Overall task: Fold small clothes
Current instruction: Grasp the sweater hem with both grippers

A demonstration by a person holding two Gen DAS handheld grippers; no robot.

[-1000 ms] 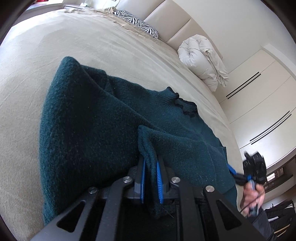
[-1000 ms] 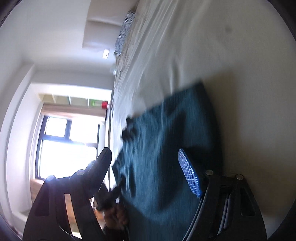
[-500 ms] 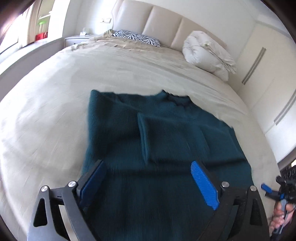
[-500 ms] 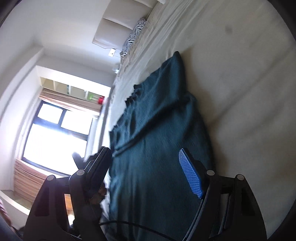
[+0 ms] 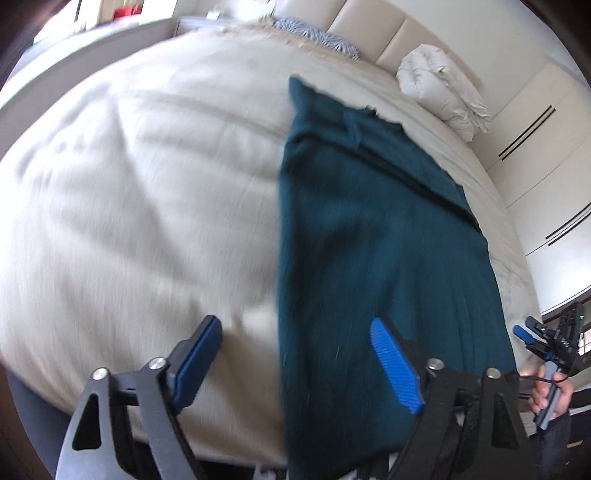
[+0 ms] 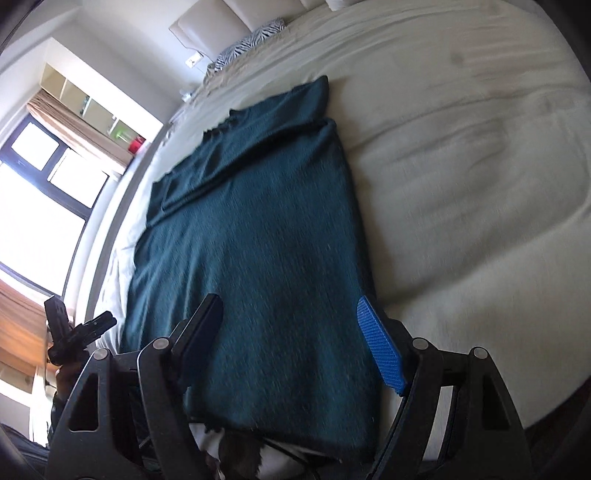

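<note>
A wide bed point(image 5: 140, 192) with a cream cover fills the room, a padded headboard point(image 5: 373, 26) behind it. On the cover my dark teal sweater point(image 6: 258, 236) lies flat, sleeves folded in, hem at the near edge. My left gripper point(image 5: 295, 354) has just been opening; its fingers stand wide, nothing between them, over the sweater's left edge. My right gripper point(image 6: 291, 332) stands wide and empty too. I can read no label or writing.

Dark teal sweater point(image 5: 369, 229), cream bedspread point(image 5: 147, 184)
</note>
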